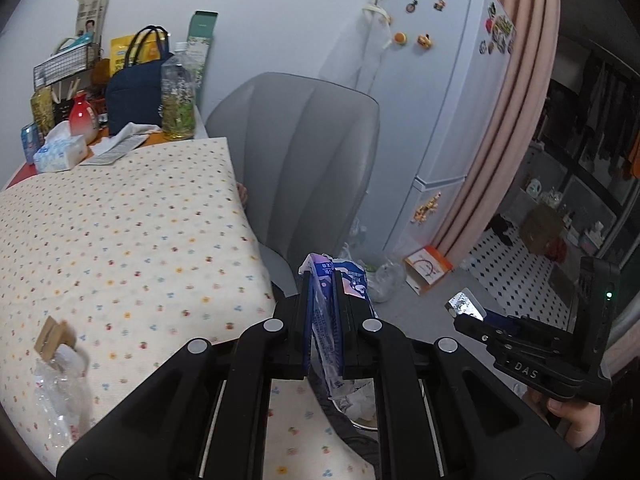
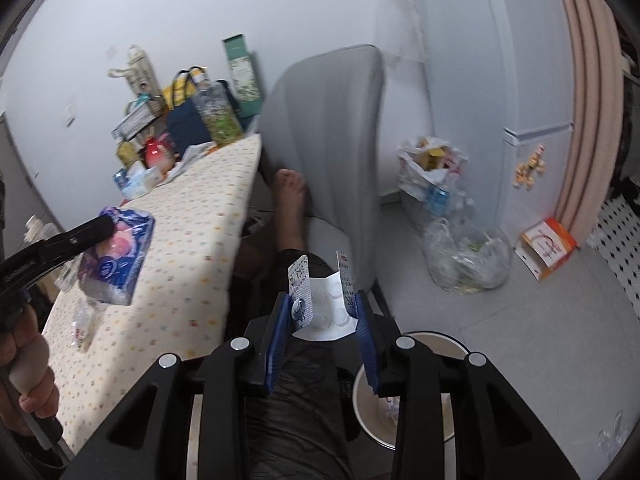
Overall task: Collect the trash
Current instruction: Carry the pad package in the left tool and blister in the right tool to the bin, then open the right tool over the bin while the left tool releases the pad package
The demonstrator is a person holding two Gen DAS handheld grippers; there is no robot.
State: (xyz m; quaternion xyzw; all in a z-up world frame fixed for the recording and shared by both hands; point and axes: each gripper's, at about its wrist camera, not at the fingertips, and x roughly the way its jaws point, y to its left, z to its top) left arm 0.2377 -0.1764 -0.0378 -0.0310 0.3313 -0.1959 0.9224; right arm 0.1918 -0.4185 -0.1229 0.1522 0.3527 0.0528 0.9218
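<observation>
My left gripper [image 1: 323, 280] is shut on a blue and purple plastic wrapper [image 1: 325, 312], held past the table's right edge; it also shows at the left of the right wrist view [image 2: 116, 248]. My right gripper [image 2: 322, 300] is shut on a bent silver blister pack [image 2: 320, 304], above a lap; the pack shows in the left wrist view [image 1: 464, 304]. A white waste bin [image 2: 376, 420] stands on the floor below the right gripper. A crumpled clear plastic bag with a wooden clip [image 1: 60, 384] lies on the dotted tablecloth [image 1: 120, 240].
A grey chair [image 1: 304, 152] stands beside the table, a white fridge [image 1: 440, 100] behind it. Full trash bags [image 2: 460, 248] and an orange box [image 2: 548, 248] sit on the floor. Bottles, a tissue pack [image 1: 60, 152] and bags crowd the table's far end.
</observation>
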